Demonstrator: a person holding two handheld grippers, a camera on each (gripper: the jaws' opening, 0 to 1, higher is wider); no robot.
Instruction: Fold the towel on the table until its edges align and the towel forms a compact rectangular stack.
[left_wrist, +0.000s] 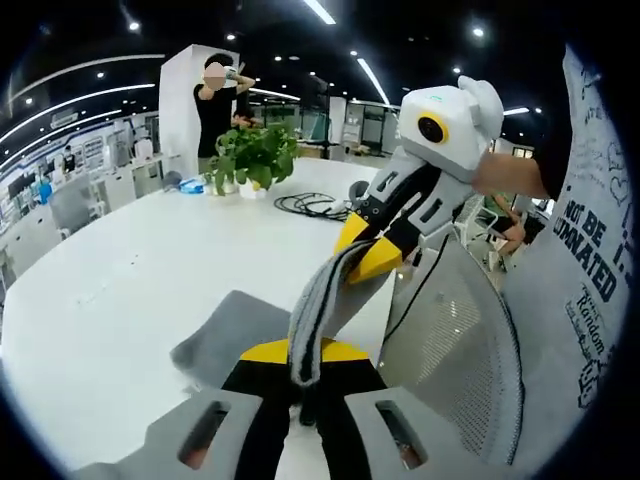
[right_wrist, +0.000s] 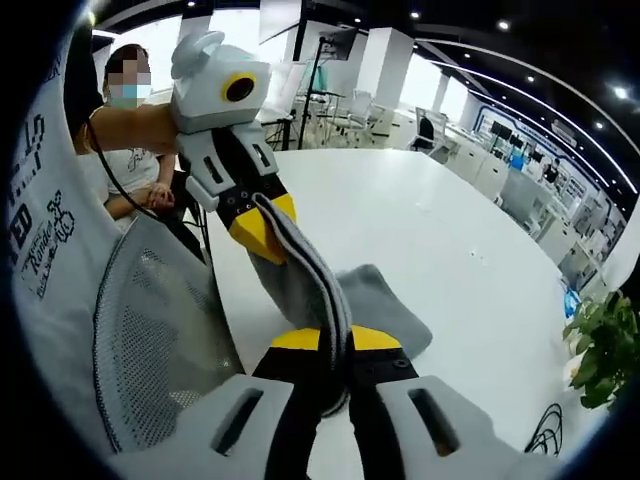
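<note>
Both cams ride low and close, looking up along their own jaws at the lifted towel — they pretty much face each other. The left gripper view looks across the white table toward a potted plant at 11 o'clock, with the right gripper coming in around 1 o'clock. The right gripper view has the left gripper at 11 o'clock and that plant out at 4 o'clock. Shared: towel, tabletop, mesh chair back — plus the plant.
</note>
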